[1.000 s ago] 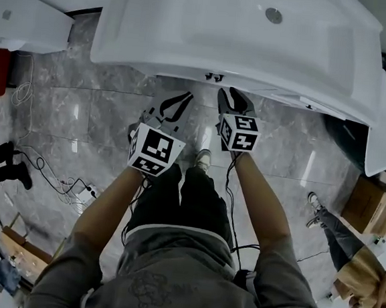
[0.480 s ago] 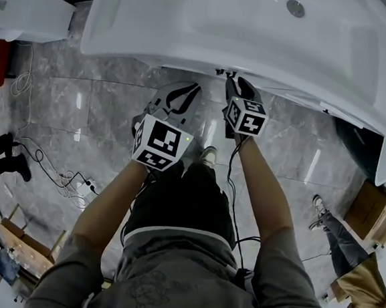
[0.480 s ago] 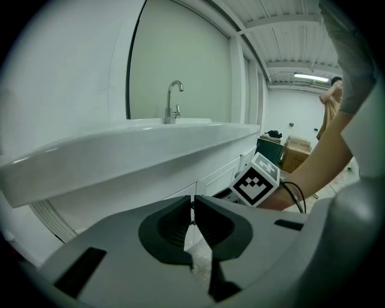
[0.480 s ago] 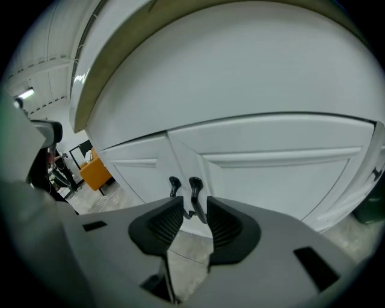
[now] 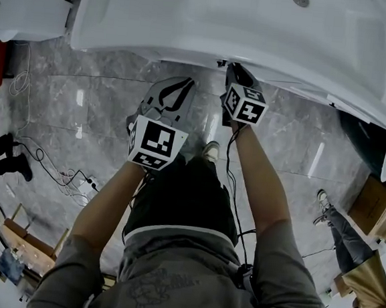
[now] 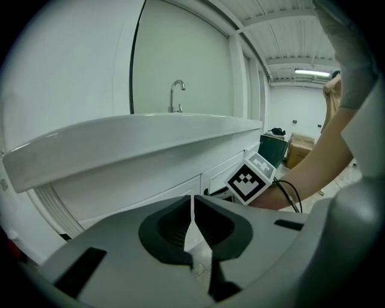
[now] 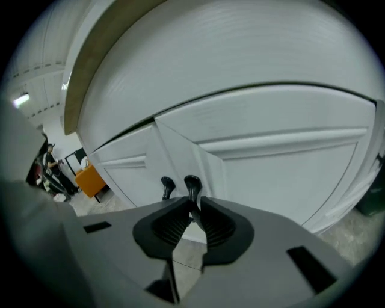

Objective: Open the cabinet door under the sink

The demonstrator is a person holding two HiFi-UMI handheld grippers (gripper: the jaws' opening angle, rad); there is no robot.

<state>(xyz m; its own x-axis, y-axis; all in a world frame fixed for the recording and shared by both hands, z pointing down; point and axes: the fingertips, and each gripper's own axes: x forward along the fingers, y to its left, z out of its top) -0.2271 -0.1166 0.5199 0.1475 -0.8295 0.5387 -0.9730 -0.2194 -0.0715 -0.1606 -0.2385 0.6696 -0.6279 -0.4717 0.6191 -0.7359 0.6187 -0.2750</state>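
Observation:
The white sink [image 5: 211,24] overhangs a white cabinet with two doors. Two black handles stand side by side at the seam: the left one [image 7: 165,184] and the right one [image 7: 192,182]. My right gripper [image 7: 194,207] is shut on the stem of the right handle, which belongs to the right door [image 7: 283,174]. From the head view the right gripper [image 5: 230,69] reaches under the sink's front edge. My left gripper [image 5: 188,82] hangs shut and empty a little to the left, short of the cabinet [image 6: 150,195]. Its jaws [image 6: 192,198] touch with nothing between them.
A white toilet [image 5: 24,8] stands at the far left, with cables [image 5: 50,171] on the marble floor below it. A dark bin [image 5: 356,131] and a cardboard box [image 5: 373,202] sit to the right, where another person's leg [image 5: 338,226] shows. A faucet [image 6: 175,93] rises above the sink.
My right gripper has moved forward under the sink's edge onto the handle. The left gripper has drifted slightly forward and stays shut.

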